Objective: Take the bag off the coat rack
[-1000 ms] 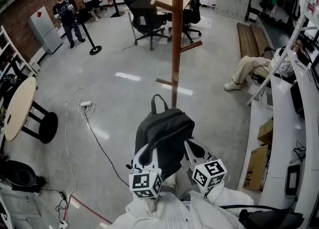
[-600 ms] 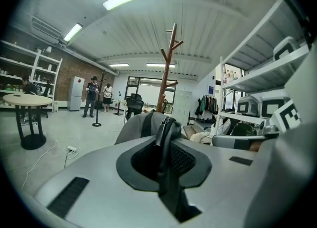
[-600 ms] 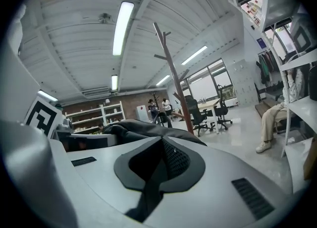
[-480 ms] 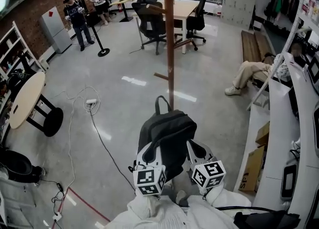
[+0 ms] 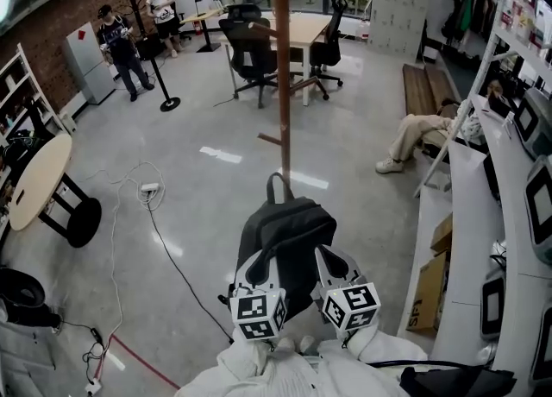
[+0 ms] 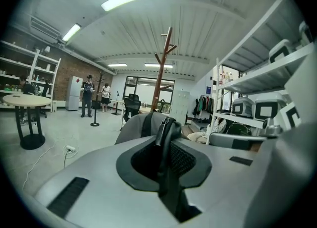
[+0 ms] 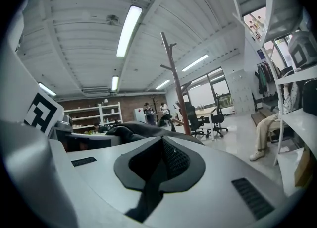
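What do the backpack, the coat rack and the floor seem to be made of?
The backpack: dark matte fabric, probably nylon; it sags and creases. The coat rack: likely wood, reddish-brown with angled pegs, smooth. The floor: polished grey concrete or resin; glossy, with bright reflections.

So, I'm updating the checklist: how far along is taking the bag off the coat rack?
Done, it seems: the backpack hangs clear of the coat rack, its top loop free. In hand: the left claw and right claw each clamp a strap of it. Left: nothing of the removal itself; the backpack is not set down.
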{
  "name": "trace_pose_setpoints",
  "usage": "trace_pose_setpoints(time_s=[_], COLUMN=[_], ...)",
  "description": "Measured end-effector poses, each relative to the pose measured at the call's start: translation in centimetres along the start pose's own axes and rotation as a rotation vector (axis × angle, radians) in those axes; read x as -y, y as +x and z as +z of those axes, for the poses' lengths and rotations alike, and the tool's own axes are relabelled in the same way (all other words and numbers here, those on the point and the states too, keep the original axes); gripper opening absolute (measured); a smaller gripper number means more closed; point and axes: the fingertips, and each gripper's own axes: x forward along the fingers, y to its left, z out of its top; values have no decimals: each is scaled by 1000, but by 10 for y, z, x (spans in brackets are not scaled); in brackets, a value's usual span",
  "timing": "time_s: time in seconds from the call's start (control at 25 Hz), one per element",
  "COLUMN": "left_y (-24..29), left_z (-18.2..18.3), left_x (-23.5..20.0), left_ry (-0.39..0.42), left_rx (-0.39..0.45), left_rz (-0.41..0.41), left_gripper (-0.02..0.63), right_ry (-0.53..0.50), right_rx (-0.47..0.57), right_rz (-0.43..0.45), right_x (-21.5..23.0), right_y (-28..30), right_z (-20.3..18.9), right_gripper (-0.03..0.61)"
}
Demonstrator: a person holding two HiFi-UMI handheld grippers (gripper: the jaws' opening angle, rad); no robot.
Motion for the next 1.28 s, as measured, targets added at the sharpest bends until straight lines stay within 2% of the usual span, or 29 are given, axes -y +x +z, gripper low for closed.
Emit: trace_pose_setpoints(time_s=[0.16,0.72,1.28], left_y=[1,-4,-11], left_z=[3,0,-6], left_x=[3,3,7], left_ry=[3,0,3], left_rx=[8,0,-13], left_rz=[-20,-31,-47], left_gripper=[35,35,35], right_ry=[16,-66,-49], right_rx=[-3,-36,-42], right_rz=[-31,-66,-95], right_x=[3,-4,-4], right_y=[1,-6,-18], right_z=[-3,-7,-14], right_gripper=[12,12,11])
